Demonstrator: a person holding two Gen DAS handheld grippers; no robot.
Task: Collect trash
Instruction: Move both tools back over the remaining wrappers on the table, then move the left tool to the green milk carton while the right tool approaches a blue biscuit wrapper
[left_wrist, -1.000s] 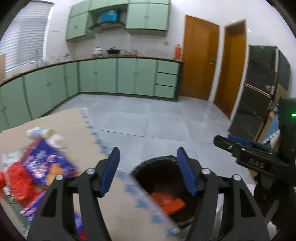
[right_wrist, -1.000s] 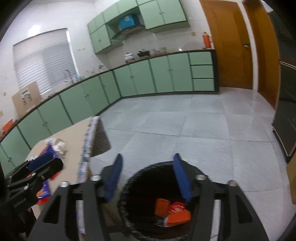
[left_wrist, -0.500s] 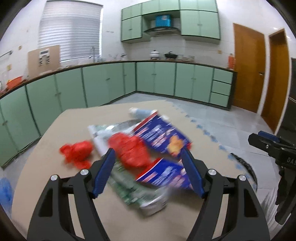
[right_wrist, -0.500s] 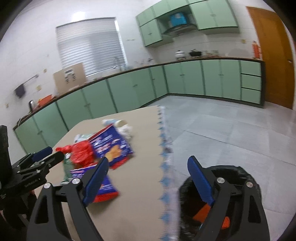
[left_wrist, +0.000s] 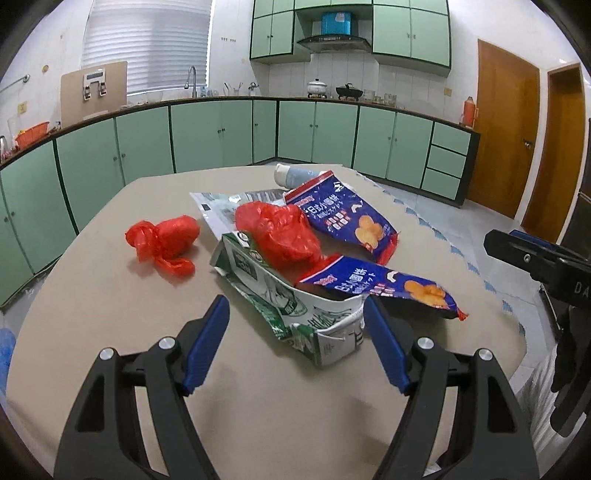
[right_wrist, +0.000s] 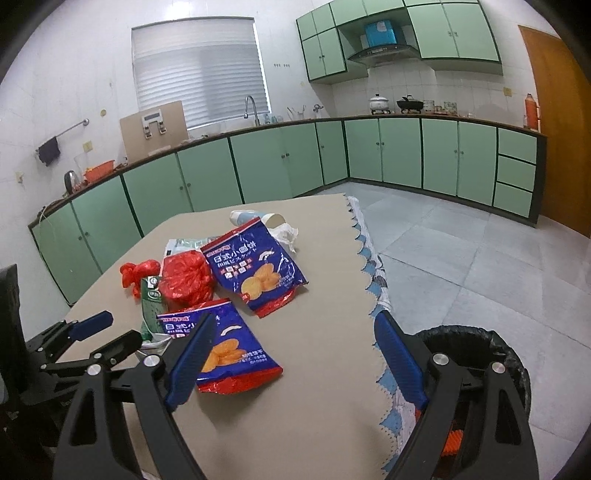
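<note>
We hold both grippers over a table covered in tan board, and neither one carries anything. Our left gripper stands wide apart, its blue pads straddling the near end of a torn green and white carton without pressing on it; the right pad sits just beside the carton's ragged edge (whether it brushes it we cannot tell). Our right gripper is spread wide too, with bare board between its pads; its left pad overlaps the near snack bag in the picture, but seems to hover above it.

The trash lies in a loose heap towards the far middle of the table. A crumpled red bag rests on the far end of the carton. A smaller red bag lies apart to the left. Two blue snack bags with red ends lie to the right: the far bag beside the crumpled red one, the near bag partly over the carton's right side. Behind them a pale bottle lies on its side, with a wad of white paper next to it, and a flat grey-green wrapper pokes out from under the heap.

Off the table's right edge, on the floor, stands a black-lined bin, with something orange inside
</note>
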